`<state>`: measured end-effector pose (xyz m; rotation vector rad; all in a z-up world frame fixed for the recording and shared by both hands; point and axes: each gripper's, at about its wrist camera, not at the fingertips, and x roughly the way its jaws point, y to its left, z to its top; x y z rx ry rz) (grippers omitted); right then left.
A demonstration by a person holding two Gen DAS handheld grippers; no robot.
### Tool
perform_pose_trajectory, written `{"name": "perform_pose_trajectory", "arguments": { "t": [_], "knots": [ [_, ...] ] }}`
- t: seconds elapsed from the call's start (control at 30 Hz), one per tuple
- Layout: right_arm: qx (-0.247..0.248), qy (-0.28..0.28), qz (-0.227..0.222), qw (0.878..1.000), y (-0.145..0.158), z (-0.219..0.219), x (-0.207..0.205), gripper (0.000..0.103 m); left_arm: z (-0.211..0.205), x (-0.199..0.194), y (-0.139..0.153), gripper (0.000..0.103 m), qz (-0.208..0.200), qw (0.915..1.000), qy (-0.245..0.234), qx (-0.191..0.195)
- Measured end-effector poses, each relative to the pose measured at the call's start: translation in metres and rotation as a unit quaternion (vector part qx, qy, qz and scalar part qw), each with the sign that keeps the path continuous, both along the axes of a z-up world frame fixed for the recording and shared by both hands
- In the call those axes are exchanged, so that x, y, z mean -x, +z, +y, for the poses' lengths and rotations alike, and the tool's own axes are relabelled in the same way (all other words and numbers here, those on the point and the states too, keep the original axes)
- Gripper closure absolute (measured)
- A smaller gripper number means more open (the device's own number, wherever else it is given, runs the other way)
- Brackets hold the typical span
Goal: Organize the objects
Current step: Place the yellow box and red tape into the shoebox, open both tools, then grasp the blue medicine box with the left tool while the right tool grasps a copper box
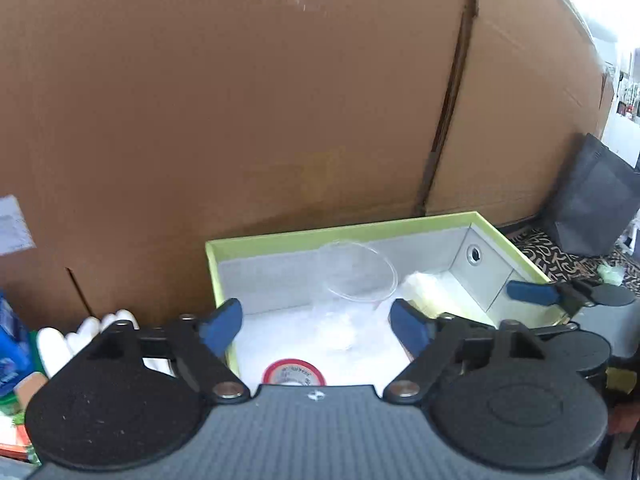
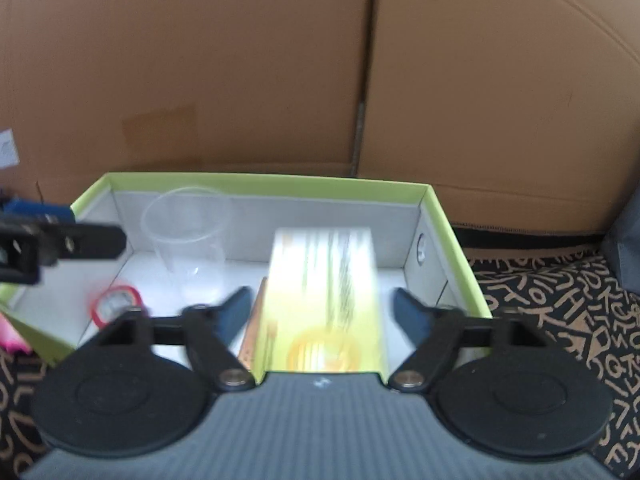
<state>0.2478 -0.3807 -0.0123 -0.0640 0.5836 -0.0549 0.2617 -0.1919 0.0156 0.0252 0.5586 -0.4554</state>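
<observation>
A green-rimmed open box (image 1: pixel 344 232) (image 2: pixel 264 181) with a grey-white inside holds a clear plastic cup (image 1: pixel 356 272) (image 2: pixel 188 236), a red-rimmed round lid (image 1: pixel 294 372) (image 2: pixel 116 302) and a yellow-green packet (image 2: pixel 324 300) (image 1: pixel 428 286). My left gripper (image 1: pixel 316 324) is open and empty above the box's near-left part, over the cup and red lid. My right gripper (image 2: pixel 322 312) is open with the blurred yellow-green packet lying between its fingers, over the box's right half. Whether the fingers touch the packet is unclear. The right gripper also shows in the left wrist view (image 1: pixel 560 294).
A tall cardboard wall (image 1: pixel 240 120) (image 2: pixel 280 60) stands right behind the box. A patterned black-and-tan cloth (image 2: pixel 552 300) covers the surface. A dark bag (image 1: pixel 596 200) stands at the right. White bottles (image 1: pixel 92 332) and blue packaging (image 1: pixel 12 344) sit left of the box.
</observation>
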Motion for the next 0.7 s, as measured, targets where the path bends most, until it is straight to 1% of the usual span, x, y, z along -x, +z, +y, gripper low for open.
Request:
{"name": "perform_pose_trajectory", "arguments": {
  "t": [0.07,0.13,0.23,0.27,0.33,0.4,0.5,0.57,0.6,0.7],
  "knots": [
    [0.006,0.005,-0.017,1.0,0.011,0.003,0.012,0.005,0.002,0.01,0.007,0.016,-0.022,0.9996,0.007,-0.014],
    [0.013,0.004,-0.043,0.999,0.027,0.014,0.034,0.0,0.014,0.025,0.016,0.016,-0.042,0.999,0.01,-0.004],
    [0.021,0.01,-0.08,0.996,0.046,0.025,0.062,0.0,0.033,0.049,0.025,0.015,-0.062,0.9976,0.029,0.0],
    [0.021,0.017,-0.088,0.996,0.051,0.033,0.07,0.0,0.041,0.059,0.026,0.014,-0.069,0.9969,0.039,-0.002],
    [0.014,0.034,-0.101,0.994,0.057,0.047,0.09,0.0,0.062,0.079,0.028,0.009,-0.083,0.9952,0.053,0.007],
    [0.004,0.059,-0.109,0.992,0.061,0.058,0.111,0.0,0.083,0.099,0.024,0.007,-0.085,0.994,0.068,0.018],
    [-0.018,0.1,-0.111,0.989,0.056,0.083,0.131,0.0,0.112,0.122,0.015,0.006,-0.07,0.9927,0.097,0.012],
    [-0.035,0.125,-0.102,0.986,0.048,0.1,0.14,0.0,0.135,0.131,0.004,0.006,-0.041,0.9905,0.131,0.009],
    [-0.041,0.137,-0.095,0.985,0.042,0.11,0.143,0.0,0.147,0.136,-0.001,0.006,-0.028,0.9882,0.15,0.013],
    [-0.05,0.155,-0.076,0.984,0.025,0.134,0.147,0.0,0.178,0.134,-0.016,0.006,0.012,0.9755,0.216,0.039]
  ]
}}
